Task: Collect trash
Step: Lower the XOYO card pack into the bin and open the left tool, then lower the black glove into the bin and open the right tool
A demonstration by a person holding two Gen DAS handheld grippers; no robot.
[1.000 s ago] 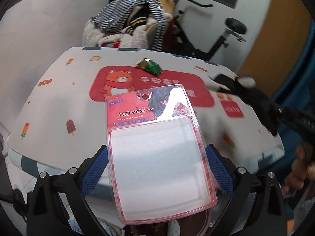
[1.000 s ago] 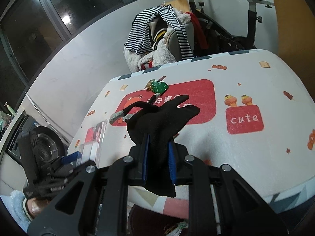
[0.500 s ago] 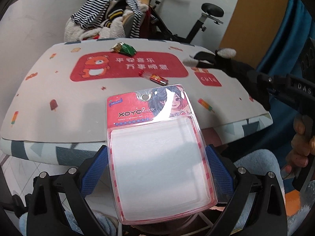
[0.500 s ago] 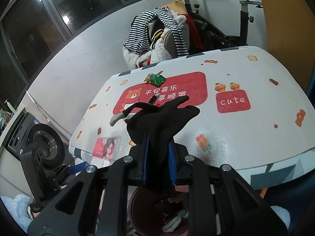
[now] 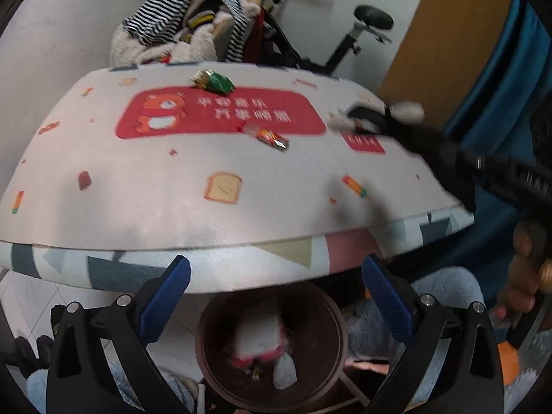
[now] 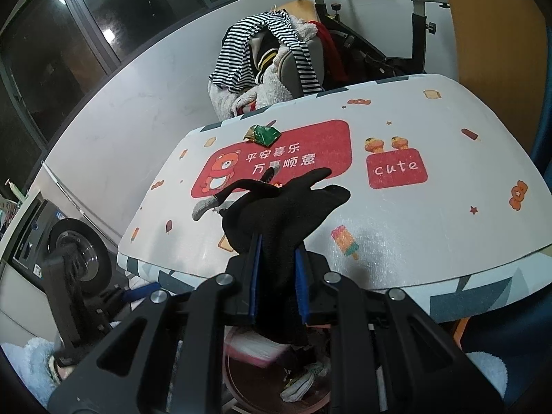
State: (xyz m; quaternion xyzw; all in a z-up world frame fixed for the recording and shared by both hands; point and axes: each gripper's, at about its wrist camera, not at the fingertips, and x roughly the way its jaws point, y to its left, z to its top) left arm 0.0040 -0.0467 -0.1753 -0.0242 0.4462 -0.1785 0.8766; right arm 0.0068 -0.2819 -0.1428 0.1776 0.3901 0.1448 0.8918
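Two tongs over the bin; left tongs [image 5: 276, 296] now empty.
The plastic package [image 5: 258, 341] that the left tongs held half a second ago lies blurred in the brown bin [image 5: 272, 345] below the tabletop [image 5: 138, 189] edge; those tongs stand wide apart, tilted down. The right tongs [image 6: 277, 276] are clamped on a black glove [image 6: 283, 207], as before, above the bin. A green wrapper [image 5: 212, 81] and a red wrapper [image 5: 272, 137] lie on the tabletop.
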